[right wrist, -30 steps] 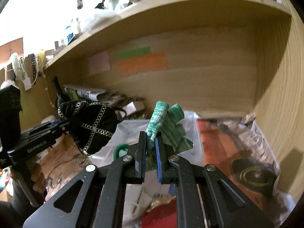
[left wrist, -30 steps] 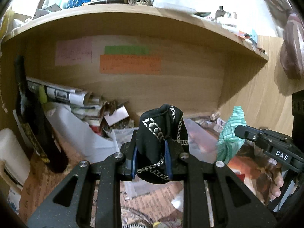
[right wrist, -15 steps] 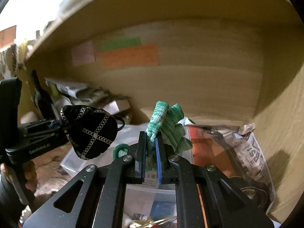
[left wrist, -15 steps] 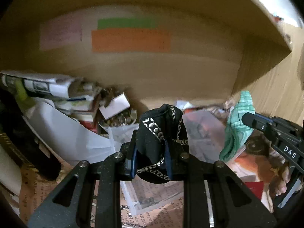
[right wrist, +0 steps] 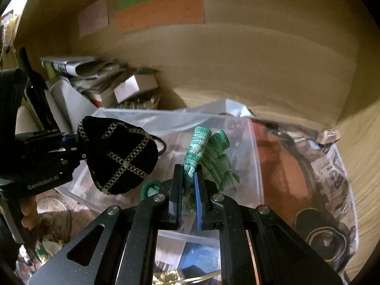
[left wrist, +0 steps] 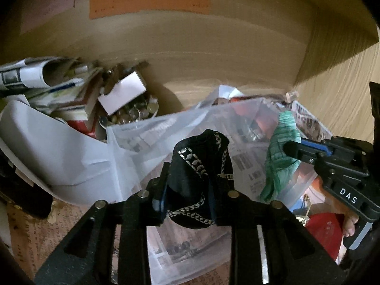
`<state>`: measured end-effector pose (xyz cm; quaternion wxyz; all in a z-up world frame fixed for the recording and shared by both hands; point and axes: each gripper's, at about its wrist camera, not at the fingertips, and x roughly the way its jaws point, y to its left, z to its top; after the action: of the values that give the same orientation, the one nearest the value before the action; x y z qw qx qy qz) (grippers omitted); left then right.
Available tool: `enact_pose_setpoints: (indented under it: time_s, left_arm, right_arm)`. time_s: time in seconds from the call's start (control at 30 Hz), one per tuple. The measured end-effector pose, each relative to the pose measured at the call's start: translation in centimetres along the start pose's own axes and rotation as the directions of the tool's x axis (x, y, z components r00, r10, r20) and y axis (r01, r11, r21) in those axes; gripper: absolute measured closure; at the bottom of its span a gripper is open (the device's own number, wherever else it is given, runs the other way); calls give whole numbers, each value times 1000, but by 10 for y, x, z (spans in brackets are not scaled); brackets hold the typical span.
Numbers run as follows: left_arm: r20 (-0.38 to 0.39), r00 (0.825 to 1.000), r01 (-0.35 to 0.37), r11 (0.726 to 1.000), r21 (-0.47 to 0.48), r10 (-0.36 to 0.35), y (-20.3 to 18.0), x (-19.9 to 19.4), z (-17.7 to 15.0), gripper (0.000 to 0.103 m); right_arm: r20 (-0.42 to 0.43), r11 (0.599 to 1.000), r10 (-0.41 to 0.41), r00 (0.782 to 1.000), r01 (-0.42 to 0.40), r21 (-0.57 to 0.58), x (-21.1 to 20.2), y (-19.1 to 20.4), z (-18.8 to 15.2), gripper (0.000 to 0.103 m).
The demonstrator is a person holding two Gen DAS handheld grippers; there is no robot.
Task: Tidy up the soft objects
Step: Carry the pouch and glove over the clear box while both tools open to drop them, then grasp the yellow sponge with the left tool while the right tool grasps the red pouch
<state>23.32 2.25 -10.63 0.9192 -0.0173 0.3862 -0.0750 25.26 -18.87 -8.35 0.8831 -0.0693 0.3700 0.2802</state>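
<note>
A black pouch with a gold chain pattern [left wrist: 199,156] sits between the pads of my left gripper [left wrist: 190,182], whose jaws are opening; the pads still touch it. The right wrist view shows the same pouch [right wrist: 121,159] hanging at the left from that gripper [right wrist: 73,147]. My right gripper [right wrist: 188,175] is shut on a green-and-white striped glove [right wrist: 213,156], whose fingers stick up past the pads. That glove [left wrist: 280,156] and gripper [left wrist: 292,148] appear at the right of the left wrist view. Both items hang over a clear plastic box [left wrist: 166,130].
All this is inside a wooden shelf bay with an orange note [right wrist: 161,11] on the back wall. Rolled newspapers [left wrist: 35,76], a white carton [left wrist: 121,95] and a jar of coins [left wrist: 133,114] crowd the back left. Newspaper and a dark round lid [right wrist: 325,239] lie at the right.
Both grippers have gone forward and down into the shelf bay, now over the clear box. The upper shelf edge has left the view. The pouch and the glove are still held.
</note>
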Motion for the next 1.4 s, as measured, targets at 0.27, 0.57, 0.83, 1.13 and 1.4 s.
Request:
enact_pose_setpoints:
  time_s: [0.27,0.57,0.83,1.13,1.4]
  left_arm:
    - [24,1000,-14,1000,-12,14,2,-11,-3,51]
    - [168,984,-57,998,-7,57,0,-71,-4,33]
    - [303,951,-57,998,-33,65,-7,-141,-32,15]
    - [306,950,-58,998,-12,59,-25,-172,-86,15]
    - [219,975,-37,999,13,33,-48,-161,-130,15]
  right_arm:
    - [-9,1000,-16,1000,16,-7,0,4,-4,57]
    - [169,999,-32,985,31,7,-55,12,-3,34]
    - [303,999,-41,952,42,4,-114,30,-25,30]
    - [317,999,-48,947,44,20,-147,45,-67,25]
    - [245,996,-59,968,42,74,-142,43,-108,25]
